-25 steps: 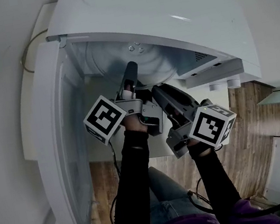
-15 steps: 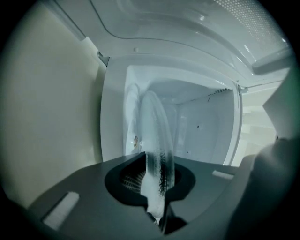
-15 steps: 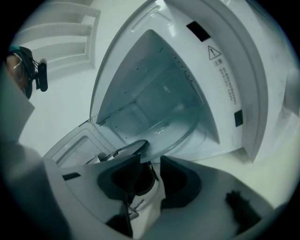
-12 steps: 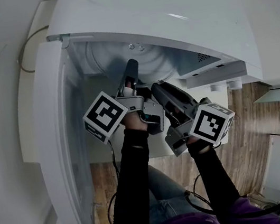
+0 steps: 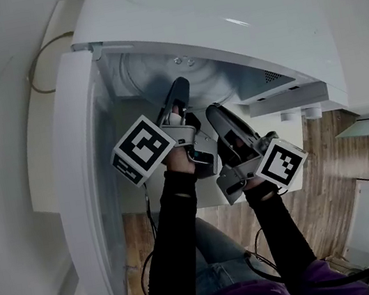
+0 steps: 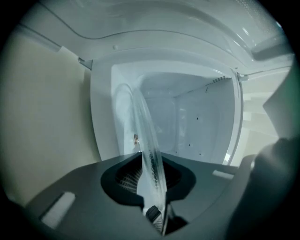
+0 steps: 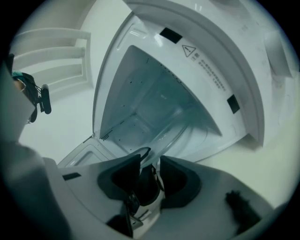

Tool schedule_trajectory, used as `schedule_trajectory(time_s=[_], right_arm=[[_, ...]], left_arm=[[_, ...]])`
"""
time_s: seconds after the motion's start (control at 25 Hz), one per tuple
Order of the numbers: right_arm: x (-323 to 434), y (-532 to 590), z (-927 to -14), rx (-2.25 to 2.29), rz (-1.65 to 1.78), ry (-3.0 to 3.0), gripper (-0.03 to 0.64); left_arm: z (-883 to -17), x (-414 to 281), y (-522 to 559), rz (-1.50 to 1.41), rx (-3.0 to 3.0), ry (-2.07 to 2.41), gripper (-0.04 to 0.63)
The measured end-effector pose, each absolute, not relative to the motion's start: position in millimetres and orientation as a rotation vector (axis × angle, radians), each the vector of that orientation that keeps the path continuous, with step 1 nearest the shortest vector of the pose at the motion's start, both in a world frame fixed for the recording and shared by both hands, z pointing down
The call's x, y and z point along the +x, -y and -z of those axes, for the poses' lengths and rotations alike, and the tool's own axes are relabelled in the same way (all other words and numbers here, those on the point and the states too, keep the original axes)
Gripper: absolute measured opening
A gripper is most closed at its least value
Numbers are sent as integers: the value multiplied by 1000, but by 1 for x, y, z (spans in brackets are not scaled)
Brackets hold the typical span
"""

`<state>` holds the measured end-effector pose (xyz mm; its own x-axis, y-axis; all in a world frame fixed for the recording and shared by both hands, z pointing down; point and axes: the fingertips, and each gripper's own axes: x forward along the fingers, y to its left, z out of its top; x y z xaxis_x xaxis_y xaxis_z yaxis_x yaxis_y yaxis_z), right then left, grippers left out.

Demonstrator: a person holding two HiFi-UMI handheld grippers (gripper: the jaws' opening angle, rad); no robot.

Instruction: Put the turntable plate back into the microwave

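The left hand-held gripper (image 6: 151, 187) stays clamped on the clear round glass turntable plate (image 6: 145, 136), which stands on edge at the white microwave's (image 5: 233, 21) mouth. The right hand-held gripper (image 7: 150, 166), its jaws wide about the rim without pinching it, has rolled slightly. The plate likely still needs laying flat inside.

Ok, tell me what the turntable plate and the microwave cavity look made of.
The turntable plate looks like clear glass: glossy, see-through, ridged rim. The microwave cavity is likely white-coated metal: smooth, with small punched vent holes.
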<state>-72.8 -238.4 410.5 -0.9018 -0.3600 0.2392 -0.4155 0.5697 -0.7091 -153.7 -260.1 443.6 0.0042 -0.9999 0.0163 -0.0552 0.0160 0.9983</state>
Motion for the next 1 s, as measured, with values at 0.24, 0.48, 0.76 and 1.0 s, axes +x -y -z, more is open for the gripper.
schedule_trajectory(time_s=[0.24, 0.48, 0.76, 1.0], right_arm=[[-74, 238, -411, 669, -1245, 2718, 140], [-74, 239, -413, 668, -1235, 2713, 140], [-75, 244, -419, 676, -1226, 2687, 140], [-81, 247, -422, 670, -1216, 2686, 140]], left_arm=[[-445, -150, 239, 1230, 1211, 1293, 130], [-447, -146, 225, 1109, 1195, 1405, 161], [-448, -139, 212, 1180, 1106, 1354, 82], [-448, -147, 221, 1234, 1101, 1314, 44]])
